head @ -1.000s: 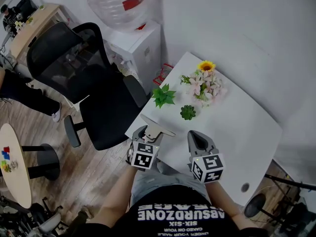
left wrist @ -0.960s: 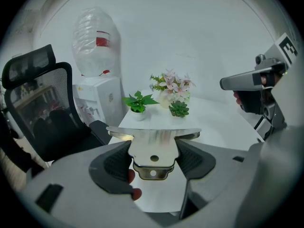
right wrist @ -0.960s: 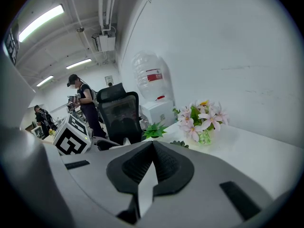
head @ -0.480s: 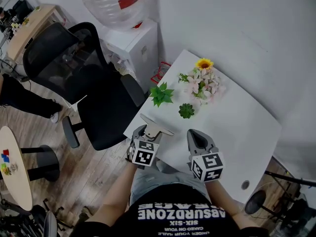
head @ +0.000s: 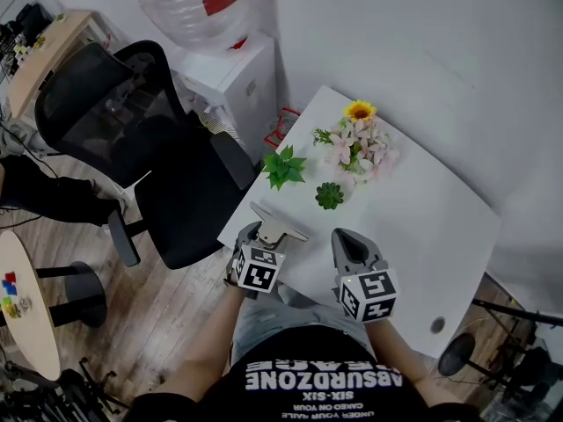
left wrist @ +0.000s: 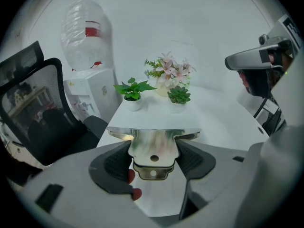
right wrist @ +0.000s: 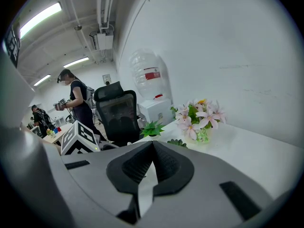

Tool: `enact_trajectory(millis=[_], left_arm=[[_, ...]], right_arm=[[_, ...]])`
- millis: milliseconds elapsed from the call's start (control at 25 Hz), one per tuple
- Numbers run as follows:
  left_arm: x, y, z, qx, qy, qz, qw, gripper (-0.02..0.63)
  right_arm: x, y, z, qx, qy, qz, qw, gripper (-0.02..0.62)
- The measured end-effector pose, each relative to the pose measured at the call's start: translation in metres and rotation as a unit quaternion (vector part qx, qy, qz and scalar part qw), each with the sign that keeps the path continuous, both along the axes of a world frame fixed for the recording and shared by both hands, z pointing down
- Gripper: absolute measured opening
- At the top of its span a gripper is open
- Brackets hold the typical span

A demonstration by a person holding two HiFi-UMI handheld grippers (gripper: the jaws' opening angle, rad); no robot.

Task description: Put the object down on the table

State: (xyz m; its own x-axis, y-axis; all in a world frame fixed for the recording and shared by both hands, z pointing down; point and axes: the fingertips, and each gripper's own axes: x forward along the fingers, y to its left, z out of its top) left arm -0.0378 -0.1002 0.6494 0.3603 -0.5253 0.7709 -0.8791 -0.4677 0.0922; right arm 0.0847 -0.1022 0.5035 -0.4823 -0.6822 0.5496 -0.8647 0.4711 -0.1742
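My left gripper (head: 266, 233) (left wrist: 153, 156) is shut on a shiny T-shaped metal bracket (left wrist: 153, 146) (head: 278, 224), held flat above the near left edge of the white table (head: 422, 227). Its wide crossbar points away from me and two small holes show in its stem. My right gripper (head: 348, 247) (right wrist: 151, 165) hovers over the table's near edge, to the right of the left one. Its jaws are shut with nothing between them.
Farther along the table stand a leafy green plant in a white pot (head: 283, 168), a small succulent (head: 330, 196) and a vase of pink flowers with a sunflower (head: 359, 141). A black office chair (head: 149, 148) and a water dispenser (head: 224, 60) stand left of the table. A person (right wrist: 76, 103) stands in the room behind.
Both grippers have held their pose over the table edge. Only the head camera has drifted slightly, so the scene slides a little up and left.
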Motion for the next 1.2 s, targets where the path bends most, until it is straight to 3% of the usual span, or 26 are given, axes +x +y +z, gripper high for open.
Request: enact_trajectory(millis=[1200], left_arm=[[0.006, 0.001, 0.03, -0.029, -0.032, 0.018, 0.9989, 0.287]], right_arm=[[0.012, 0.002, 0.003, -0.001, -0.001, 0.023, 1.0, -0.003]])
